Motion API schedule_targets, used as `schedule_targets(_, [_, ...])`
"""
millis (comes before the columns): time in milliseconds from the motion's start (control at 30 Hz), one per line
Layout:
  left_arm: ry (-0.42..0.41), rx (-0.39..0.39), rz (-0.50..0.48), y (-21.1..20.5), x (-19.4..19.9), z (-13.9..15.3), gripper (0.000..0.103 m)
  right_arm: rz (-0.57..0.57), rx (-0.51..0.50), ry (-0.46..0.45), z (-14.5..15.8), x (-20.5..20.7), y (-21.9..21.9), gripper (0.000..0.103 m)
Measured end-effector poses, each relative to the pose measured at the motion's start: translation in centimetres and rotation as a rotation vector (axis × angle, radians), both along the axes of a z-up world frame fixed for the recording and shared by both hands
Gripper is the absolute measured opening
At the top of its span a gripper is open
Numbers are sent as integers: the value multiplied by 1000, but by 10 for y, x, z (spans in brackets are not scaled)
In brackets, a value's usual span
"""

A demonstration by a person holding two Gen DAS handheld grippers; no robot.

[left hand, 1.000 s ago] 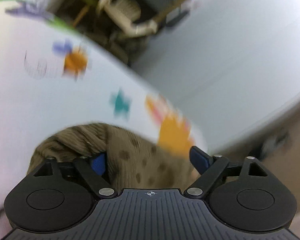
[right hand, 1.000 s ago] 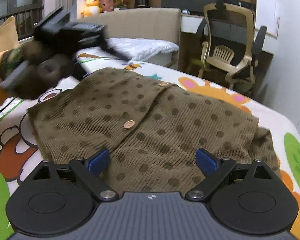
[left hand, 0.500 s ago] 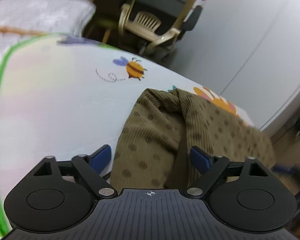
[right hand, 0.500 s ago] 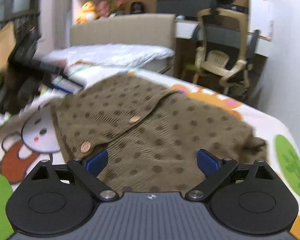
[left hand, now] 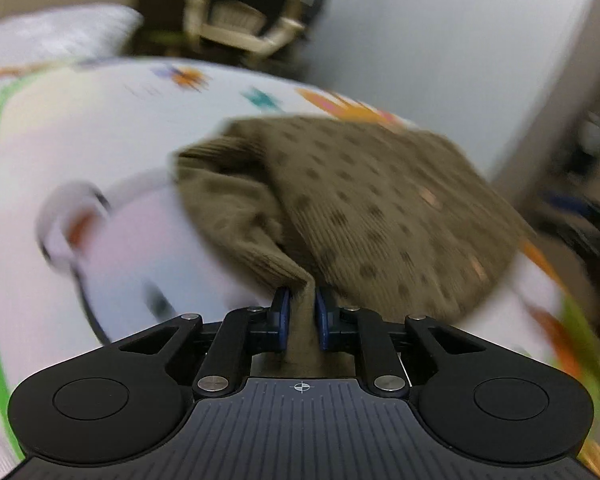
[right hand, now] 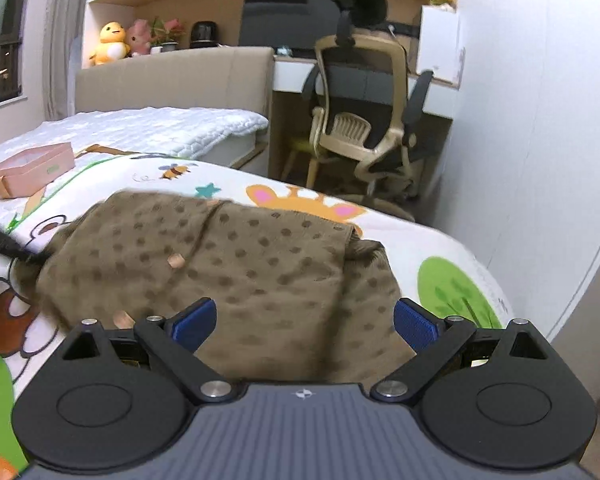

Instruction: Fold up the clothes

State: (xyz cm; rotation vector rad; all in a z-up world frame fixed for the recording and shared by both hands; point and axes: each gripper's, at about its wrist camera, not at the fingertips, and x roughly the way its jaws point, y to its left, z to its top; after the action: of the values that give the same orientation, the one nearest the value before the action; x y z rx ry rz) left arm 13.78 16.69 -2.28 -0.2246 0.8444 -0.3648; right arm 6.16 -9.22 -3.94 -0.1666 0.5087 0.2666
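My left gripper [left hand: 301,312] is clamped on a pinched ridge of the brown dotted cardigan [left hand: 360,208] — fabric runs up between the blue pads [left hand: 281,316]. My right gripper [right hand: 304,322] is spread wide, holding nothing, hovering over the cardigan's near edge. The garment lies on the cartoon-print bedsheet [right hand: 452,256] — a pink box [right hand: 28,168] sits far left, an office chair [right hand: 364,128] beyond the bed.

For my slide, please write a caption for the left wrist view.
Left tool pinches an edge of the brown dotted knit cardigan on the cartoon-print bedsheet.
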Motion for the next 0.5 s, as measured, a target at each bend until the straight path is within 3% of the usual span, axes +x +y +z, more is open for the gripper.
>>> schedule_targets(67, [11, -43, 3, 2, -17, 0, 17, 41, -9, -14, 4, -3, 14, 96])
schedule_targets(167, [11, -114, 55, 18, -33, 3, 29, 150, -11, -20, 8, -9, 46, 96])
schedule_targets(233, [17, -170, 120, 34, -34, 4, 51, 259, -27, -13, 5, -20, 72, 96])
schedule_targets(333, [38, -258, 202, 54, -32, 4, 58, 439, -92, -19, -7, -40, 120, 96])
schedule_targets(500, [84, -334, 177, 42, -25, -3, 69, 614, -203, -7, -30, -63, 183, 96])
